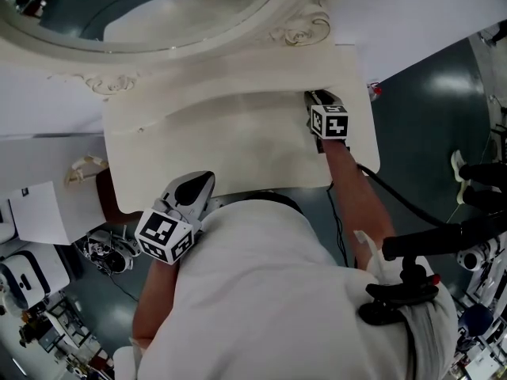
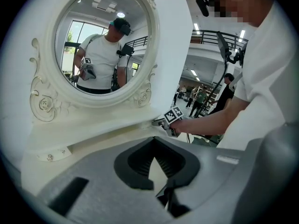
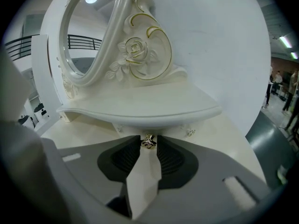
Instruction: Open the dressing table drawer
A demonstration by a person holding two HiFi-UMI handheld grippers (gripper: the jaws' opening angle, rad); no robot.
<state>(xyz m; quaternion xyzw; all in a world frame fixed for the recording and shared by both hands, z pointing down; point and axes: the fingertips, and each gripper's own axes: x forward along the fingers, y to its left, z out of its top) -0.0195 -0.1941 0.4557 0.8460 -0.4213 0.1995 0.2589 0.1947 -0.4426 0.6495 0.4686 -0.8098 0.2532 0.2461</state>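
A white dressing table [image 1: 238, 145] stands under an oval mirror [image 1: 158, 10], with a raised shelf [image 3: 140, 107] at the mirror's foot. Below that shelf a small gold drawer knob [image 3: 148, 143] sticks out of the drawer front [image 3: 140, 127]. My right gripper [image 3: 148, 146] points at it with the knob between its fingertips and a thin gap on either side. In the head view the right gripper [image 1: 316, 97] reaches under the shelf's right end. My left gripper [image 1: 203, 184] hangs at the table's front edge, shut and empty, seen as [image 2: 155, 158] in its own view.
A white wall [image 1: 428, 14] backs the table. A black cable [image 1: 396, 196] trails over the dark floor on the right beside black equipment [image 1: 420, 252]. White paper [image 1: 40, 208] and small clutter [image 1: 103, 252] lie at the left.
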